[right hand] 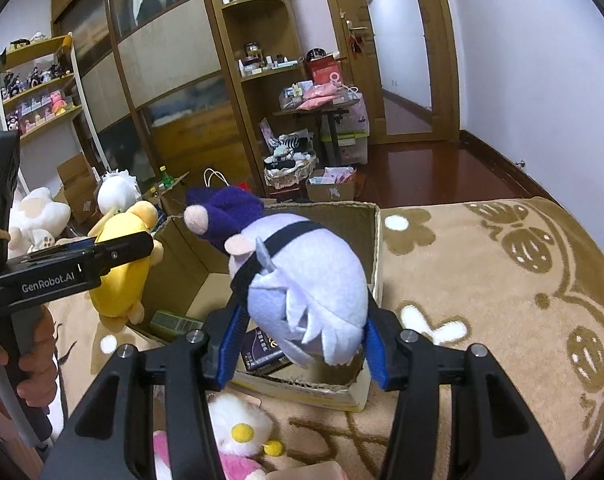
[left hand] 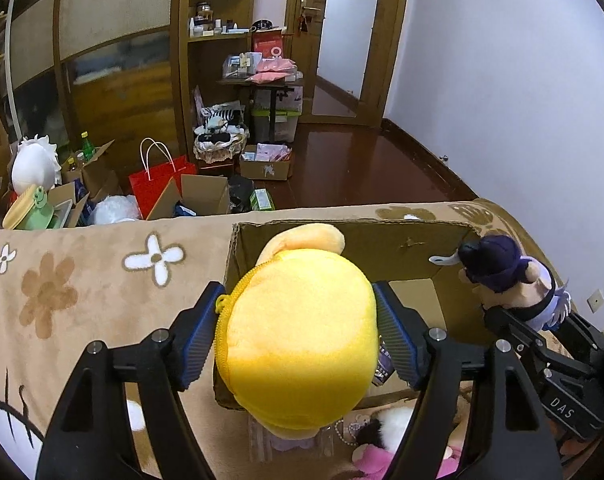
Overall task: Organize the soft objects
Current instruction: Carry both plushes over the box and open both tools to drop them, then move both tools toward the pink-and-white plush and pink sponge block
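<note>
Basically both grippers are loaded and hang over the open cardboard box (left hand: 405, 248) on the flowered blanket (left hand: 82, 280). Left gripper (left hand: 298, 340) is clamped w/ both blue pads on the sides of a yellow plush (left hand: 302, 336), jaws spread wide by its bulk. Right gripper (right hand: 302, 344) squeezes a lavender doll w/ purple hair (right hand: 302, 276), head pointing away from the tool toward the box's far wall.

Key relation: box opening lies straight below and slightly ahead of each toy. Doll sits over the right half, yellow plush over the left near edge, partly outside the rim by my read. Right side looks better centred, so prob. drops first; left likely needs a nudge fwd.
</note>
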A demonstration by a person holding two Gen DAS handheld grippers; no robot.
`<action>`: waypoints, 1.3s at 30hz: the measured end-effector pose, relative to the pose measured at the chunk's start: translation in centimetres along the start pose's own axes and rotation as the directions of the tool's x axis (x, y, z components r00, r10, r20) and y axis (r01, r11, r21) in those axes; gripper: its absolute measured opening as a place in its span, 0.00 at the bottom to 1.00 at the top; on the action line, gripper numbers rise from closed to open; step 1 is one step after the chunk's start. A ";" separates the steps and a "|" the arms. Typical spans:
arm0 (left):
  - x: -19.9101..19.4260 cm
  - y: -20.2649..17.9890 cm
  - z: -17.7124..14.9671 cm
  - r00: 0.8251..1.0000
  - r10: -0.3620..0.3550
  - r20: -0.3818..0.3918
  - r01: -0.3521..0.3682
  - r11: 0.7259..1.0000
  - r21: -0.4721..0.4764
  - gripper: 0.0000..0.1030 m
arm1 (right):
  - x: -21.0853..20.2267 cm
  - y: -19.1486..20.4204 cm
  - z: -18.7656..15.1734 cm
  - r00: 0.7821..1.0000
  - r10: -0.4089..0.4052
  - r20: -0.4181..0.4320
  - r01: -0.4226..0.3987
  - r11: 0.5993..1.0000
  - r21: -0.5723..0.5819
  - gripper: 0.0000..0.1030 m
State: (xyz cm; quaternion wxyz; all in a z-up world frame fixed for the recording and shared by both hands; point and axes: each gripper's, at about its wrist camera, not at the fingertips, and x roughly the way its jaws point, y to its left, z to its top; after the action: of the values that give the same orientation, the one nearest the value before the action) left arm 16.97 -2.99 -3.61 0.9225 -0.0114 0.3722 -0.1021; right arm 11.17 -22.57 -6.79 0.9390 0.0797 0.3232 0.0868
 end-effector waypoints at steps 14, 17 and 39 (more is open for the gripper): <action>-0.4 0.2 -0.5 0.999 0.028 -0.047 -0.027 1.000 0.010 0.80 | 0.2 -0.2 -0.3 0.999 0.005 -0.031 -0.005 1.000 0.003 0.61; -0.8 -0.1 -0.7 0.998 0.040 -0.046 -0.039 0.999 0.033 0.83 | -0.3 0.1 -0.3 1.000 0.003 -0.021 -0.003 1.000 -0.001 0.72; -6.6 -1.9 -4.2 0.994 0.084 -0.077 -0.073 0.988 0.134 0.92 | -5.3 0.6 -2.9 0.996 -0.040 -0.080 0.046 0.996 0.073 0.88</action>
State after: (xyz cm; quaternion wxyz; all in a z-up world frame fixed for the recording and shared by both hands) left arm 9.13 -3.31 -1.93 0.9085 0.0680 0.4024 -0.0901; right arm 5.17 -22.90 -5.75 0.9235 0.1044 0.3645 0.0576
